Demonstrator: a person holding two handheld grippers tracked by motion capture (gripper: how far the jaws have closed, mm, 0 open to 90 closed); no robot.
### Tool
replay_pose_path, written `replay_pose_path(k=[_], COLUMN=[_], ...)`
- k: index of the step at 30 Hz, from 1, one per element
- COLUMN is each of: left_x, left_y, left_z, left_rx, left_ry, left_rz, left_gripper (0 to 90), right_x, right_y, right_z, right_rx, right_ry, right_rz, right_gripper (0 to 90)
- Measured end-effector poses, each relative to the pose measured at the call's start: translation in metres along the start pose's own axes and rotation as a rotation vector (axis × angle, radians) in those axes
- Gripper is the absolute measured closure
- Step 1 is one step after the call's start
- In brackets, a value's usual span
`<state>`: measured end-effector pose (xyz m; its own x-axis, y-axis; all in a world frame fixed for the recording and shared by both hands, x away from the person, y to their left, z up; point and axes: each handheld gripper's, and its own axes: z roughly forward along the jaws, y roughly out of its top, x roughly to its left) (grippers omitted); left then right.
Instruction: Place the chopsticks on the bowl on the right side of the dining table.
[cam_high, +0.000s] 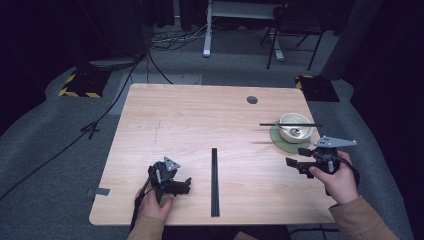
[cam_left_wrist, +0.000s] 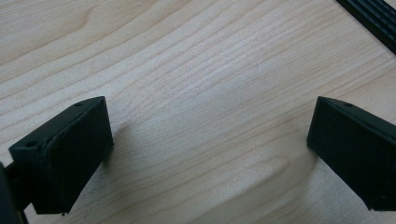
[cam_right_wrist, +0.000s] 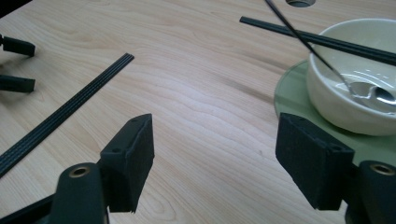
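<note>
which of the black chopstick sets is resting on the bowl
The chopsticks at the far right, lying level across the rim of the white bowl on its green plate. The other chopsticks lie flat on the table at mid-table.

Bowl (cam_high: 295, 127) sits on a plate (cam_high: 278, 141) at bench (cam_high: 190, 115) right, chopsticks (cam_high: 290, 124) across its rim, spoon (cam_right_wrist: 369, 91) inside; strip (cam_high: 214, 182) lies well left of bowl.

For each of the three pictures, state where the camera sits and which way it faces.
High view: above the person's side, facing forward and down on the table; both hands, left gripper, right gripper.
Left gripper view: on that gripper, facing down at bare wood; its open jaws.
Right gripper view: on that gripper, facing the bowl; its open jaws.
Shared: the black strip.
</note>
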<state>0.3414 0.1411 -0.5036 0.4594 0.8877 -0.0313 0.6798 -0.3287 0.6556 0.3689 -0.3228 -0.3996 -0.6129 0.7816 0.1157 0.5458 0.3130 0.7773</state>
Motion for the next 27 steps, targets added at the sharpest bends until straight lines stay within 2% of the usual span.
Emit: replay_pose_path(k=[3, 6, 10, 17, 20, 26, 27], left_x=[0.000, 0.000, 0.000, 0.000, 0.000, 0.000, 0.000], left_y=[0.000, 0.000, 0.000, 0.000, 0.000, 0.000, 0.000], left_z=[0.000, 0.000, 0.000, 0.000, 0.000, 0.000, 0.000], left_rx=[-0.001, 0.000, -0.001, 0.000, 0.000, 0.000, 0.000], left_ry=[0.001, 0.000, 0.002, 0.010, 0.009, 0.009, 0.010], left_rz=[0.000, 0.001, 0.001, 0.002, 0.001, 0.002, 0.002], left_gripper=[0.5, 0.5, 0.5, 0.5, 0.5, 0.5, 0.5], right_x=[0.003, 0.004, 0.005, 0.006, 0.009, 0.012, 0.014], right_y=[-0.010, -0.020, -0.031, -0.047, -0.053, -0.065, -0.067], right_z=[0.010, 0.019, 0.030, 0.044, 0.050, 0.059, 0.061], right_rx=[0.014, 0.021, 0.031, 0.043, 0.038, 0.046, 0.044], right_ry=[0.019, 0.015, 0.028, 0.001, 0.015, 0.036, 0.038], right_rz=[-0.008, -0.017, -0.003, -0.038, -0.027, -0.051, -0.039], right_gripper=[28.8, 27.6, 27.3, 26.8, 26.6, 25.9, 25.8])
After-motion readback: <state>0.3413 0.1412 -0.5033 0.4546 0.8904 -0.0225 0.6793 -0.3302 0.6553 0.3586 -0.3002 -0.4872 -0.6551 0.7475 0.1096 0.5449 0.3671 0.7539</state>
